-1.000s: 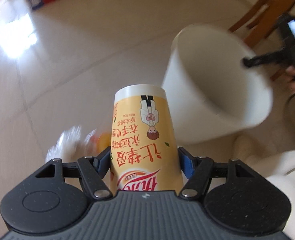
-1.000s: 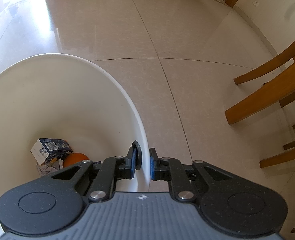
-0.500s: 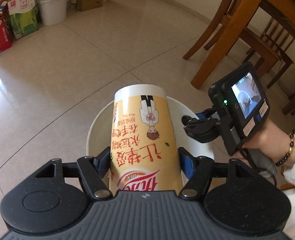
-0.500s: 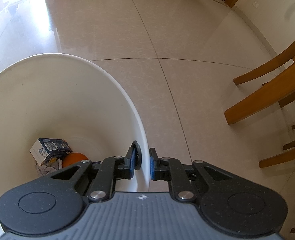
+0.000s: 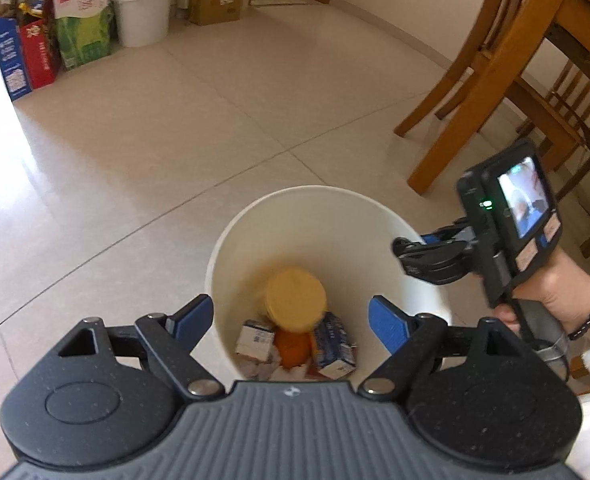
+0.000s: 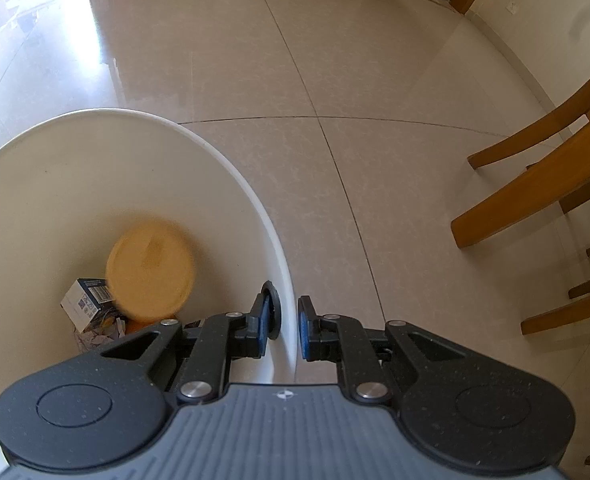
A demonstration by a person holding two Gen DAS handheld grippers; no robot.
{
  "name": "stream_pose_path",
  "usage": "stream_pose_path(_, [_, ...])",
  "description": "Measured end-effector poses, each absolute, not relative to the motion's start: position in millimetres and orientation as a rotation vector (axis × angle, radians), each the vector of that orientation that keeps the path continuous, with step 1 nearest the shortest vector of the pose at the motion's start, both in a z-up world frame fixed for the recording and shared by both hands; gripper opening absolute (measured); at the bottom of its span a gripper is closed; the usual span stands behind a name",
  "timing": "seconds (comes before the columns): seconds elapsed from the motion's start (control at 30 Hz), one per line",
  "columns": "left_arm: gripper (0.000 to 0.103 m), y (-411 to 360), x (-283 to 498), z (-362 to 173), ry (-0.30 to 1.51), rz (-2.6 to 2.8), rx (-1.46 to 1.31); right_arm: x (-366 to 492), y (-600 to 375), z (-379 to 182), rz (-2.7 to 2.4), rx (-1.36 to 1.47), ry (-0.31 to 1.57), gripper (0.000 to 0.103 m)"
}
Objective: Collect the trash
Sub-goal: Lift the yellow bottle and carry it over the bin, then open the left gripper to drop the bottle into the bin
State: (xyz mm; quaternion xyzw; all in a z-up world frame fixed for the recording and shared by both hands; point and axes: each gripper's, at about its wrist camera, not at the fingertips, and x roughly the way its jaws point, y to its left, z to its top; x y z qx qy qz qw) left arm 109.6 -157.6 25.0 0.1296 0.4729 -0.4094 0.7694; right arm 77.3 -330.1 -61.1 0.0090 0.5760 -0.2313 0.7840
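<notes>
Left claw (image 5: 291,320) opening, empty; blurred cup (image 5: 295,300) below, seemingly inside bin (image 5: 315,208).

White bin (image 5: 255,236) stands on the beige tiled floor (image 5: 175,128).

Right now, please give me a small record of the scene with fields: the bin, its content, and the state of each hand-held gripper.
bin: white bin, standing on tiled floor
content: yellow paper cup, blurred, inside the bin; small cartons; orange item; crumpled paper
left hand-held gripper: above the bin, jaws opening, nothing between them
right hand-held gripper: shut on the bin's rim
nearby: wooden chairs
</notes>
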Motion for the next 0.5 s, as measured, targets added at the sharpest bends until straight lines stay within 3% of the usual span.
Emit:
stream_pose_path(0.3, [0.085, -107, 121, 18, 0.969, -0.775, 0.314, 78, -332, -61, -0.502, 0.022, 1.242, 0.018])
stream_pose_path(0.5, [0.085, -72, 129, -16, 0.954, -0.682, 0.378, 78, -330, -62, -0.504, 0.019, 1.242, 0.018])
